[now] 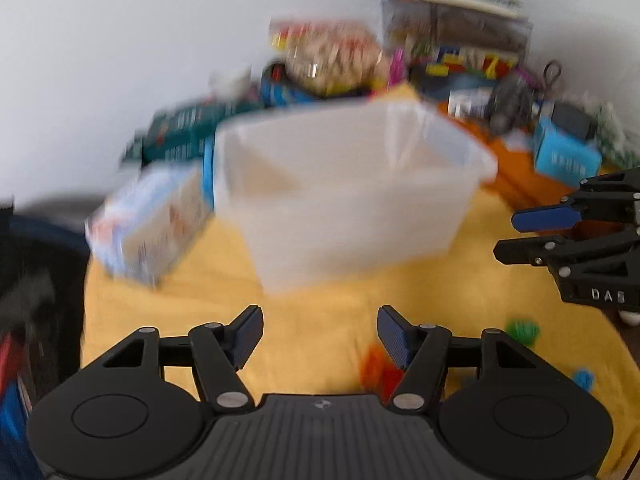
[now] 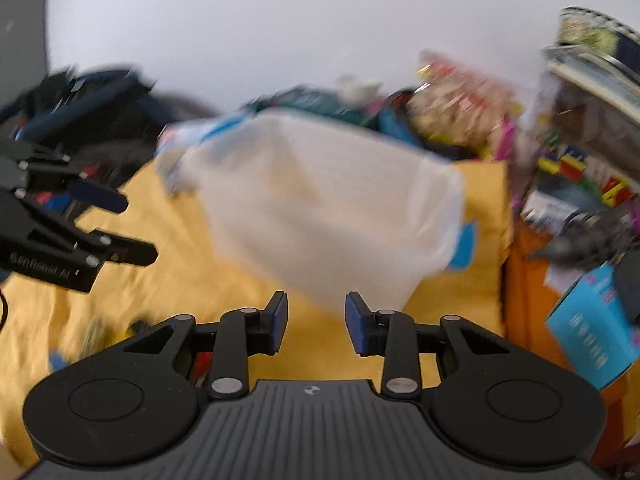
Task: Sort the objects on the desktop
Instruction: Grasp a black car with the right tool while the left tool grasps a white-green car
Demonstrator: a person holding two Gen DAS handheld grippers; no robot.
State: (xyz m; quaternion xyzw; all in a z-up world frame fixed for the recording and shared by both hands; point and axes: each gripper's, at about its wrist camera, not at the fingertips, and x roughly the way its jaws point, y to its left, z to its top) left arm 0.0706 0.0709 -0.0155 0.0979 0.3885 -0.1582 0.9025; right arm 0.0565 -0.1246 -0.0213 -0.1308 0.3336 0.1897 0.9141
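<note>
The left gripper (image 1: pixel 320 336) is hanging released, nothing between its pads, over the yellow cloth (image 1: pixel 320 300). The right gripper (image 2: pixel 316 322) is likewise gaping empty. Ahead, a translucent bin (image 1: pixel 344 192) is sitting on the cloth; small green (image 1: pixel 522 330) and orange toys (image 1: pixel 378 368) are lying nearby.

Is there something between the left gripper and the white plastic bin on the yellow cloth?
Nothing visible: only bare yellow cloth lies between the left gripper, jaws open and empty, and the white plastic bin. The small orange piece lies off to the side.
</note>
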